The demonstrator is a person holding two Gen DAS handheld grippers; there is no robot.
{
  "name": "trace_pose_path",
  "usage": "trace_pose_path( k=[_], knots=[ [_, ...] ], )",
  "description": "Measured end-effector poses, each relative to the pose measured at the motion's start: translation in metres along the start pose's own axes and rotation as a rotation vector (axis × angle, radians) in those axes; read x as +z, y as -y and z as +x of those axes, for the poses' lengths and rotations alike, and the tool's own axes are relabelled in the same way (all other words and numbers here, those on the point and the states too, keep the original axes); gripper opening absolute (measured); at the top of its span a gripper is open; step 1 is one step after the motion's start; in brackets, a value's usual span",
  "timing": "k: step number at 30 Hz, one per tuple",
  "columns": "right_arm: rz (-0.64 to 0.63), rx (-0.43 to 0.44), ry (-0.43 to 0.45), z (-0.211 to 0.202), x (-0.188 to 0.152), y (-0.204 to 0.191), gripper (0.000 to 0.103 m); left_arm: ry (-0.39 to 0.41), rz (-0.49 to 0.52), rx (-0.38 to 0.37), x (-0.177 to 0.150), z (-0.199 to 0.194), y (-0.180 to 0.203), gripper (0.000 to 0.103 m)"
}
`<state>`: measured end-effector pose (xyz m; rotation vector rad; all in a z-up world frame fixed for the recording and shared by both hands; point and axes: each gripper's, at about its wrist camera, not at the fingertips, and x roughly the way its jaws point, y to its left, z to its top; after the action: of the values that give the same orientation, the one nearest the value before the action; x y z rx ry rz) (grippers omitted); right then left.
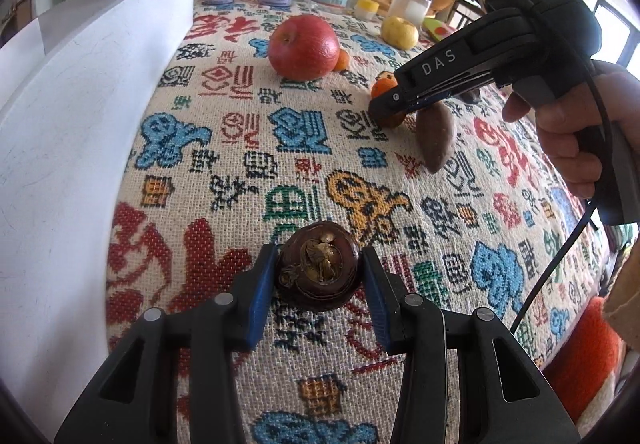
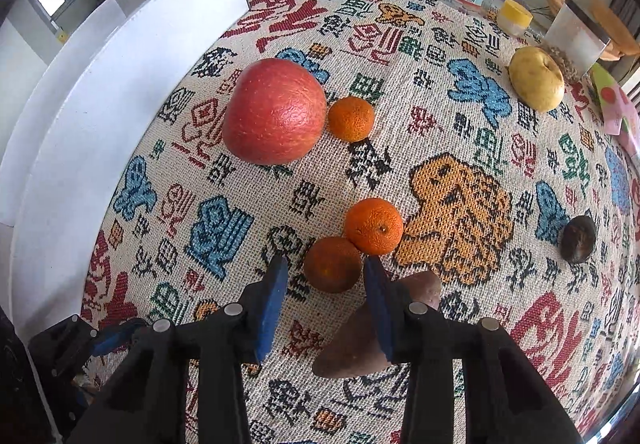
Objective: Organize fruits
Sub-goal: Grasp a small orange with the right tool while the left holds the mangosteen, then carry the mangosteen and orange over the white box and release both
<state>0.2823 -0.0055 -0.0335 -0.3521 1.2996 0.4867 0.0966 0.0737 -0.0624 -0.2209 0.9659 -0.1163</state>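
Partly hidden by right tongs closing around a mandarin, sweet potato; left tongs grip a chestnut.

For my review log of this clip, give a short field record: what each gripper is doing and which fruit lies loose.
left gripper: jaws shut on dark brown fruit
right gripper: jaws open around tangerine, one pad clear of it
loose fruit: apple, second tangerine beside it, third tangerine, yellow fruit, second dark fruit
other: sweet potato beneath right gripper; white box at cloth's edge
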Motion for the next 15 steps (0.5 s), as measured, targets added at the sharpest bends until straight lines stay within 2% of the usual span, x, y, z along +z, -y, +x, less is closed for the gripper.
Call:
trace_pose_path(
  k=[4,6,8,10,15],
  knots=[
    [0.016,-0.044,-0.049,0.017,0.006,0.006,0.032,-0.014,-0.022,-0.017,0.001,-0.001,-0.003,0.043],
    [0.030,-0.041,-0.026,0.014,0.003,0.008,0.030,-0.019,-0.033,-0.033,0.000,-0.007,-0.004,0.043],
    [0.056,-0.005,0.027,-0.002,-0.003,0.009,0.030,-0.020,-0.040,-0.059,-0.001,-0.020,-0.002,0.043],
    [0.065,0.027,0.075,-0.025,-0.010,0.005,0.030,-0.017,-0.059,-0.118,0.000,-0.039,0.002,0.043],
    [0.021,0.106,0.179,-0.086,-0.023,-0.026,0.030,0.044,-0.134,-0.249,0.011,-0.113,-0.003,0.043]
  ],
)
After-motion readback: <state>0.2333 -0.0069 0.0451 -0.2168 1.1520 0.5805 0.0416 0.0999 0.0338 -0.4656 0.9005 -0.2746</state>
